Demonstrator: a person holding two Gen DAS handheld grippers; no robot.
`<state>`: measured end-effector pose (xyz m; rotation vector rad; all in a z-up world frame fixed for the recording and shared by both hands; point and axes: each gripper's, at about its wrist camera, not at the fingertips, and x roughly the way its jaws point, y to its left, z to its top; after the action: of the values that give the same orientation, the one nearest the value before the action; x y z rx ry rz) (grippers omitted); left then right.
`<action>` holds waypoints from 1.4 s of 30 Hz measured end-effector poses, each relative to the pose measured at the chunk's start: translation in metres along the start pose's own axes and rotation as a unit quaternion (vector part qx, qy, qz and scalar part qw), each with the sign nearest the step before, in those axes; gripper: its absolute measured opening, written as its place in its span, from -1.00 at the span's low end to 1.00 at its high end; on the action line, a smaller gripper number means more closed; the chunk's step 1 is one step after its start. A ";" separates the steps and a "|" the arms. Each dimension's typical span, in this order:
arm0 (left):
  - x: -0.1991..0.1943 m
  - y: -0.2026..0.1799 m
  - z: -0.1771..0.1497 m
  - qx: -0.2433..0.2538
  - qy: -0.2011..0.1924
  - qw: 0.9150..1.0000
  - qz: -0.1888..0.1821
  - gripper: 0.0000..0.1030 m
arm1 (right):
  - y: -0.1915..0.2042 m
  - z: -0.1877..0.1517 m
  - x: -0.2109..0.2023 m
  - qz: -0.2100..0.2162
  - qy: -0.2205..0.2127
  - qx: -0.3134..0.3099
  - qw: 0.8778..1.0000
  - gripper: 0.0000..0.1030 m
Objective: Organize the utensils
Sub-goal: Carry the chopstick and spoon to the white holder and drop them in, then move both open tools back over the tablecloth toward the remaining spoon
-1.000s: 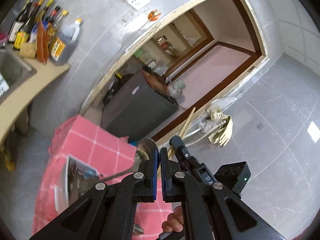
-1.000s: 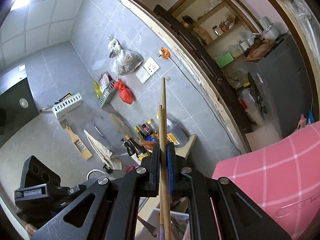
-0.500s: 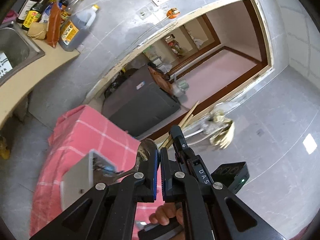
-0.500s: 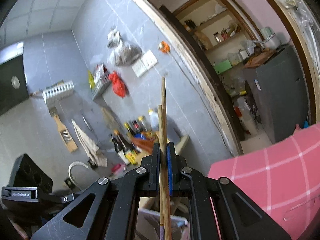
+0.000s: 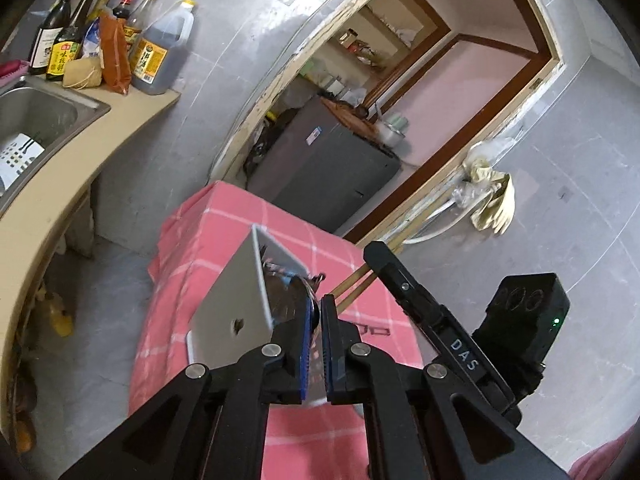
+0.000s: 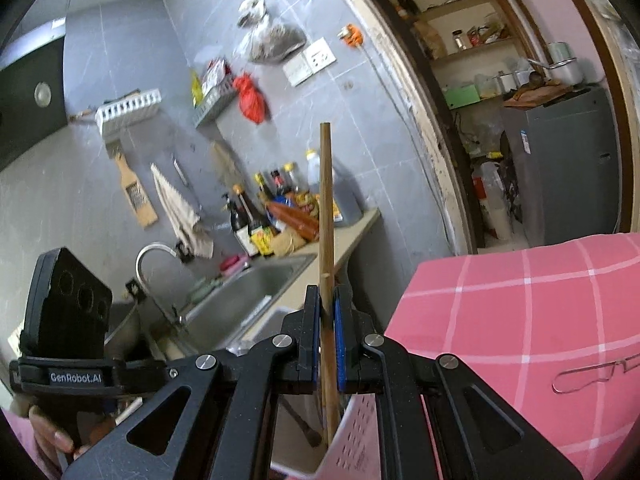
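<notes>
My left gripper is shut on the handle of a metal spoon. The spoon's bowl hangs at the open top of a white utensil holder standing on a pink checked tablecloth. My right gripper is shut on a pair of wooden chopsticks. They stick up above its fingers and reach down beside a white perforated basket wall. The chopsticks also show in the left wrist view, just right of the holder.
A beige counter with a steel sink and several sauce bottles lies left of the table. A grey cabinet stands in the doorway behind. A thin wire utensil lies on the cloth. A hand holds the left device.
Both grippers have come down toward the white holder, which now looks larger and closer. The spoon's bowl has dropped to the holder's opening. The chopsticks stay gripped.
</notes>
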<state>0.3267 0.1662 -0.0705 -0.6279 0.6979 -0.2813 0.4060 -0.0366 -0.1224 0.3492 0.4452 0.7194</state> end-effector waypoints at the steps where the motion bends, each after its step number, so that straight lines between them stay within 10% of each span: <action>1: -0.001 0.000 -0.001 0.001 0.002 1.000 0.001 -0.88 | 0.000 0.000 -0.002 -0.002 0.005 -0.003 1.000 -0.85; 25: -0.031 -0.091 -0.025 0.127 -0.101 0.985 0.063 0.62 | -0.021 0.028 -0.146 -0.156 -0.097 -0.004 0.983 0.74; 42: 0.010 -0.152 -0.089 0.189 -0.071 0.977 0.065 0.96 | -0.086 -0.019 -0.230 -0.278 -0.062 0.042 0.958 0.97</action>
<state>0.2690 0.0038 -0.0343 -0.2362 0.5270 -0.2379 0.2908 -0.2540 -0.1162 0.3252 0.4281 0.1296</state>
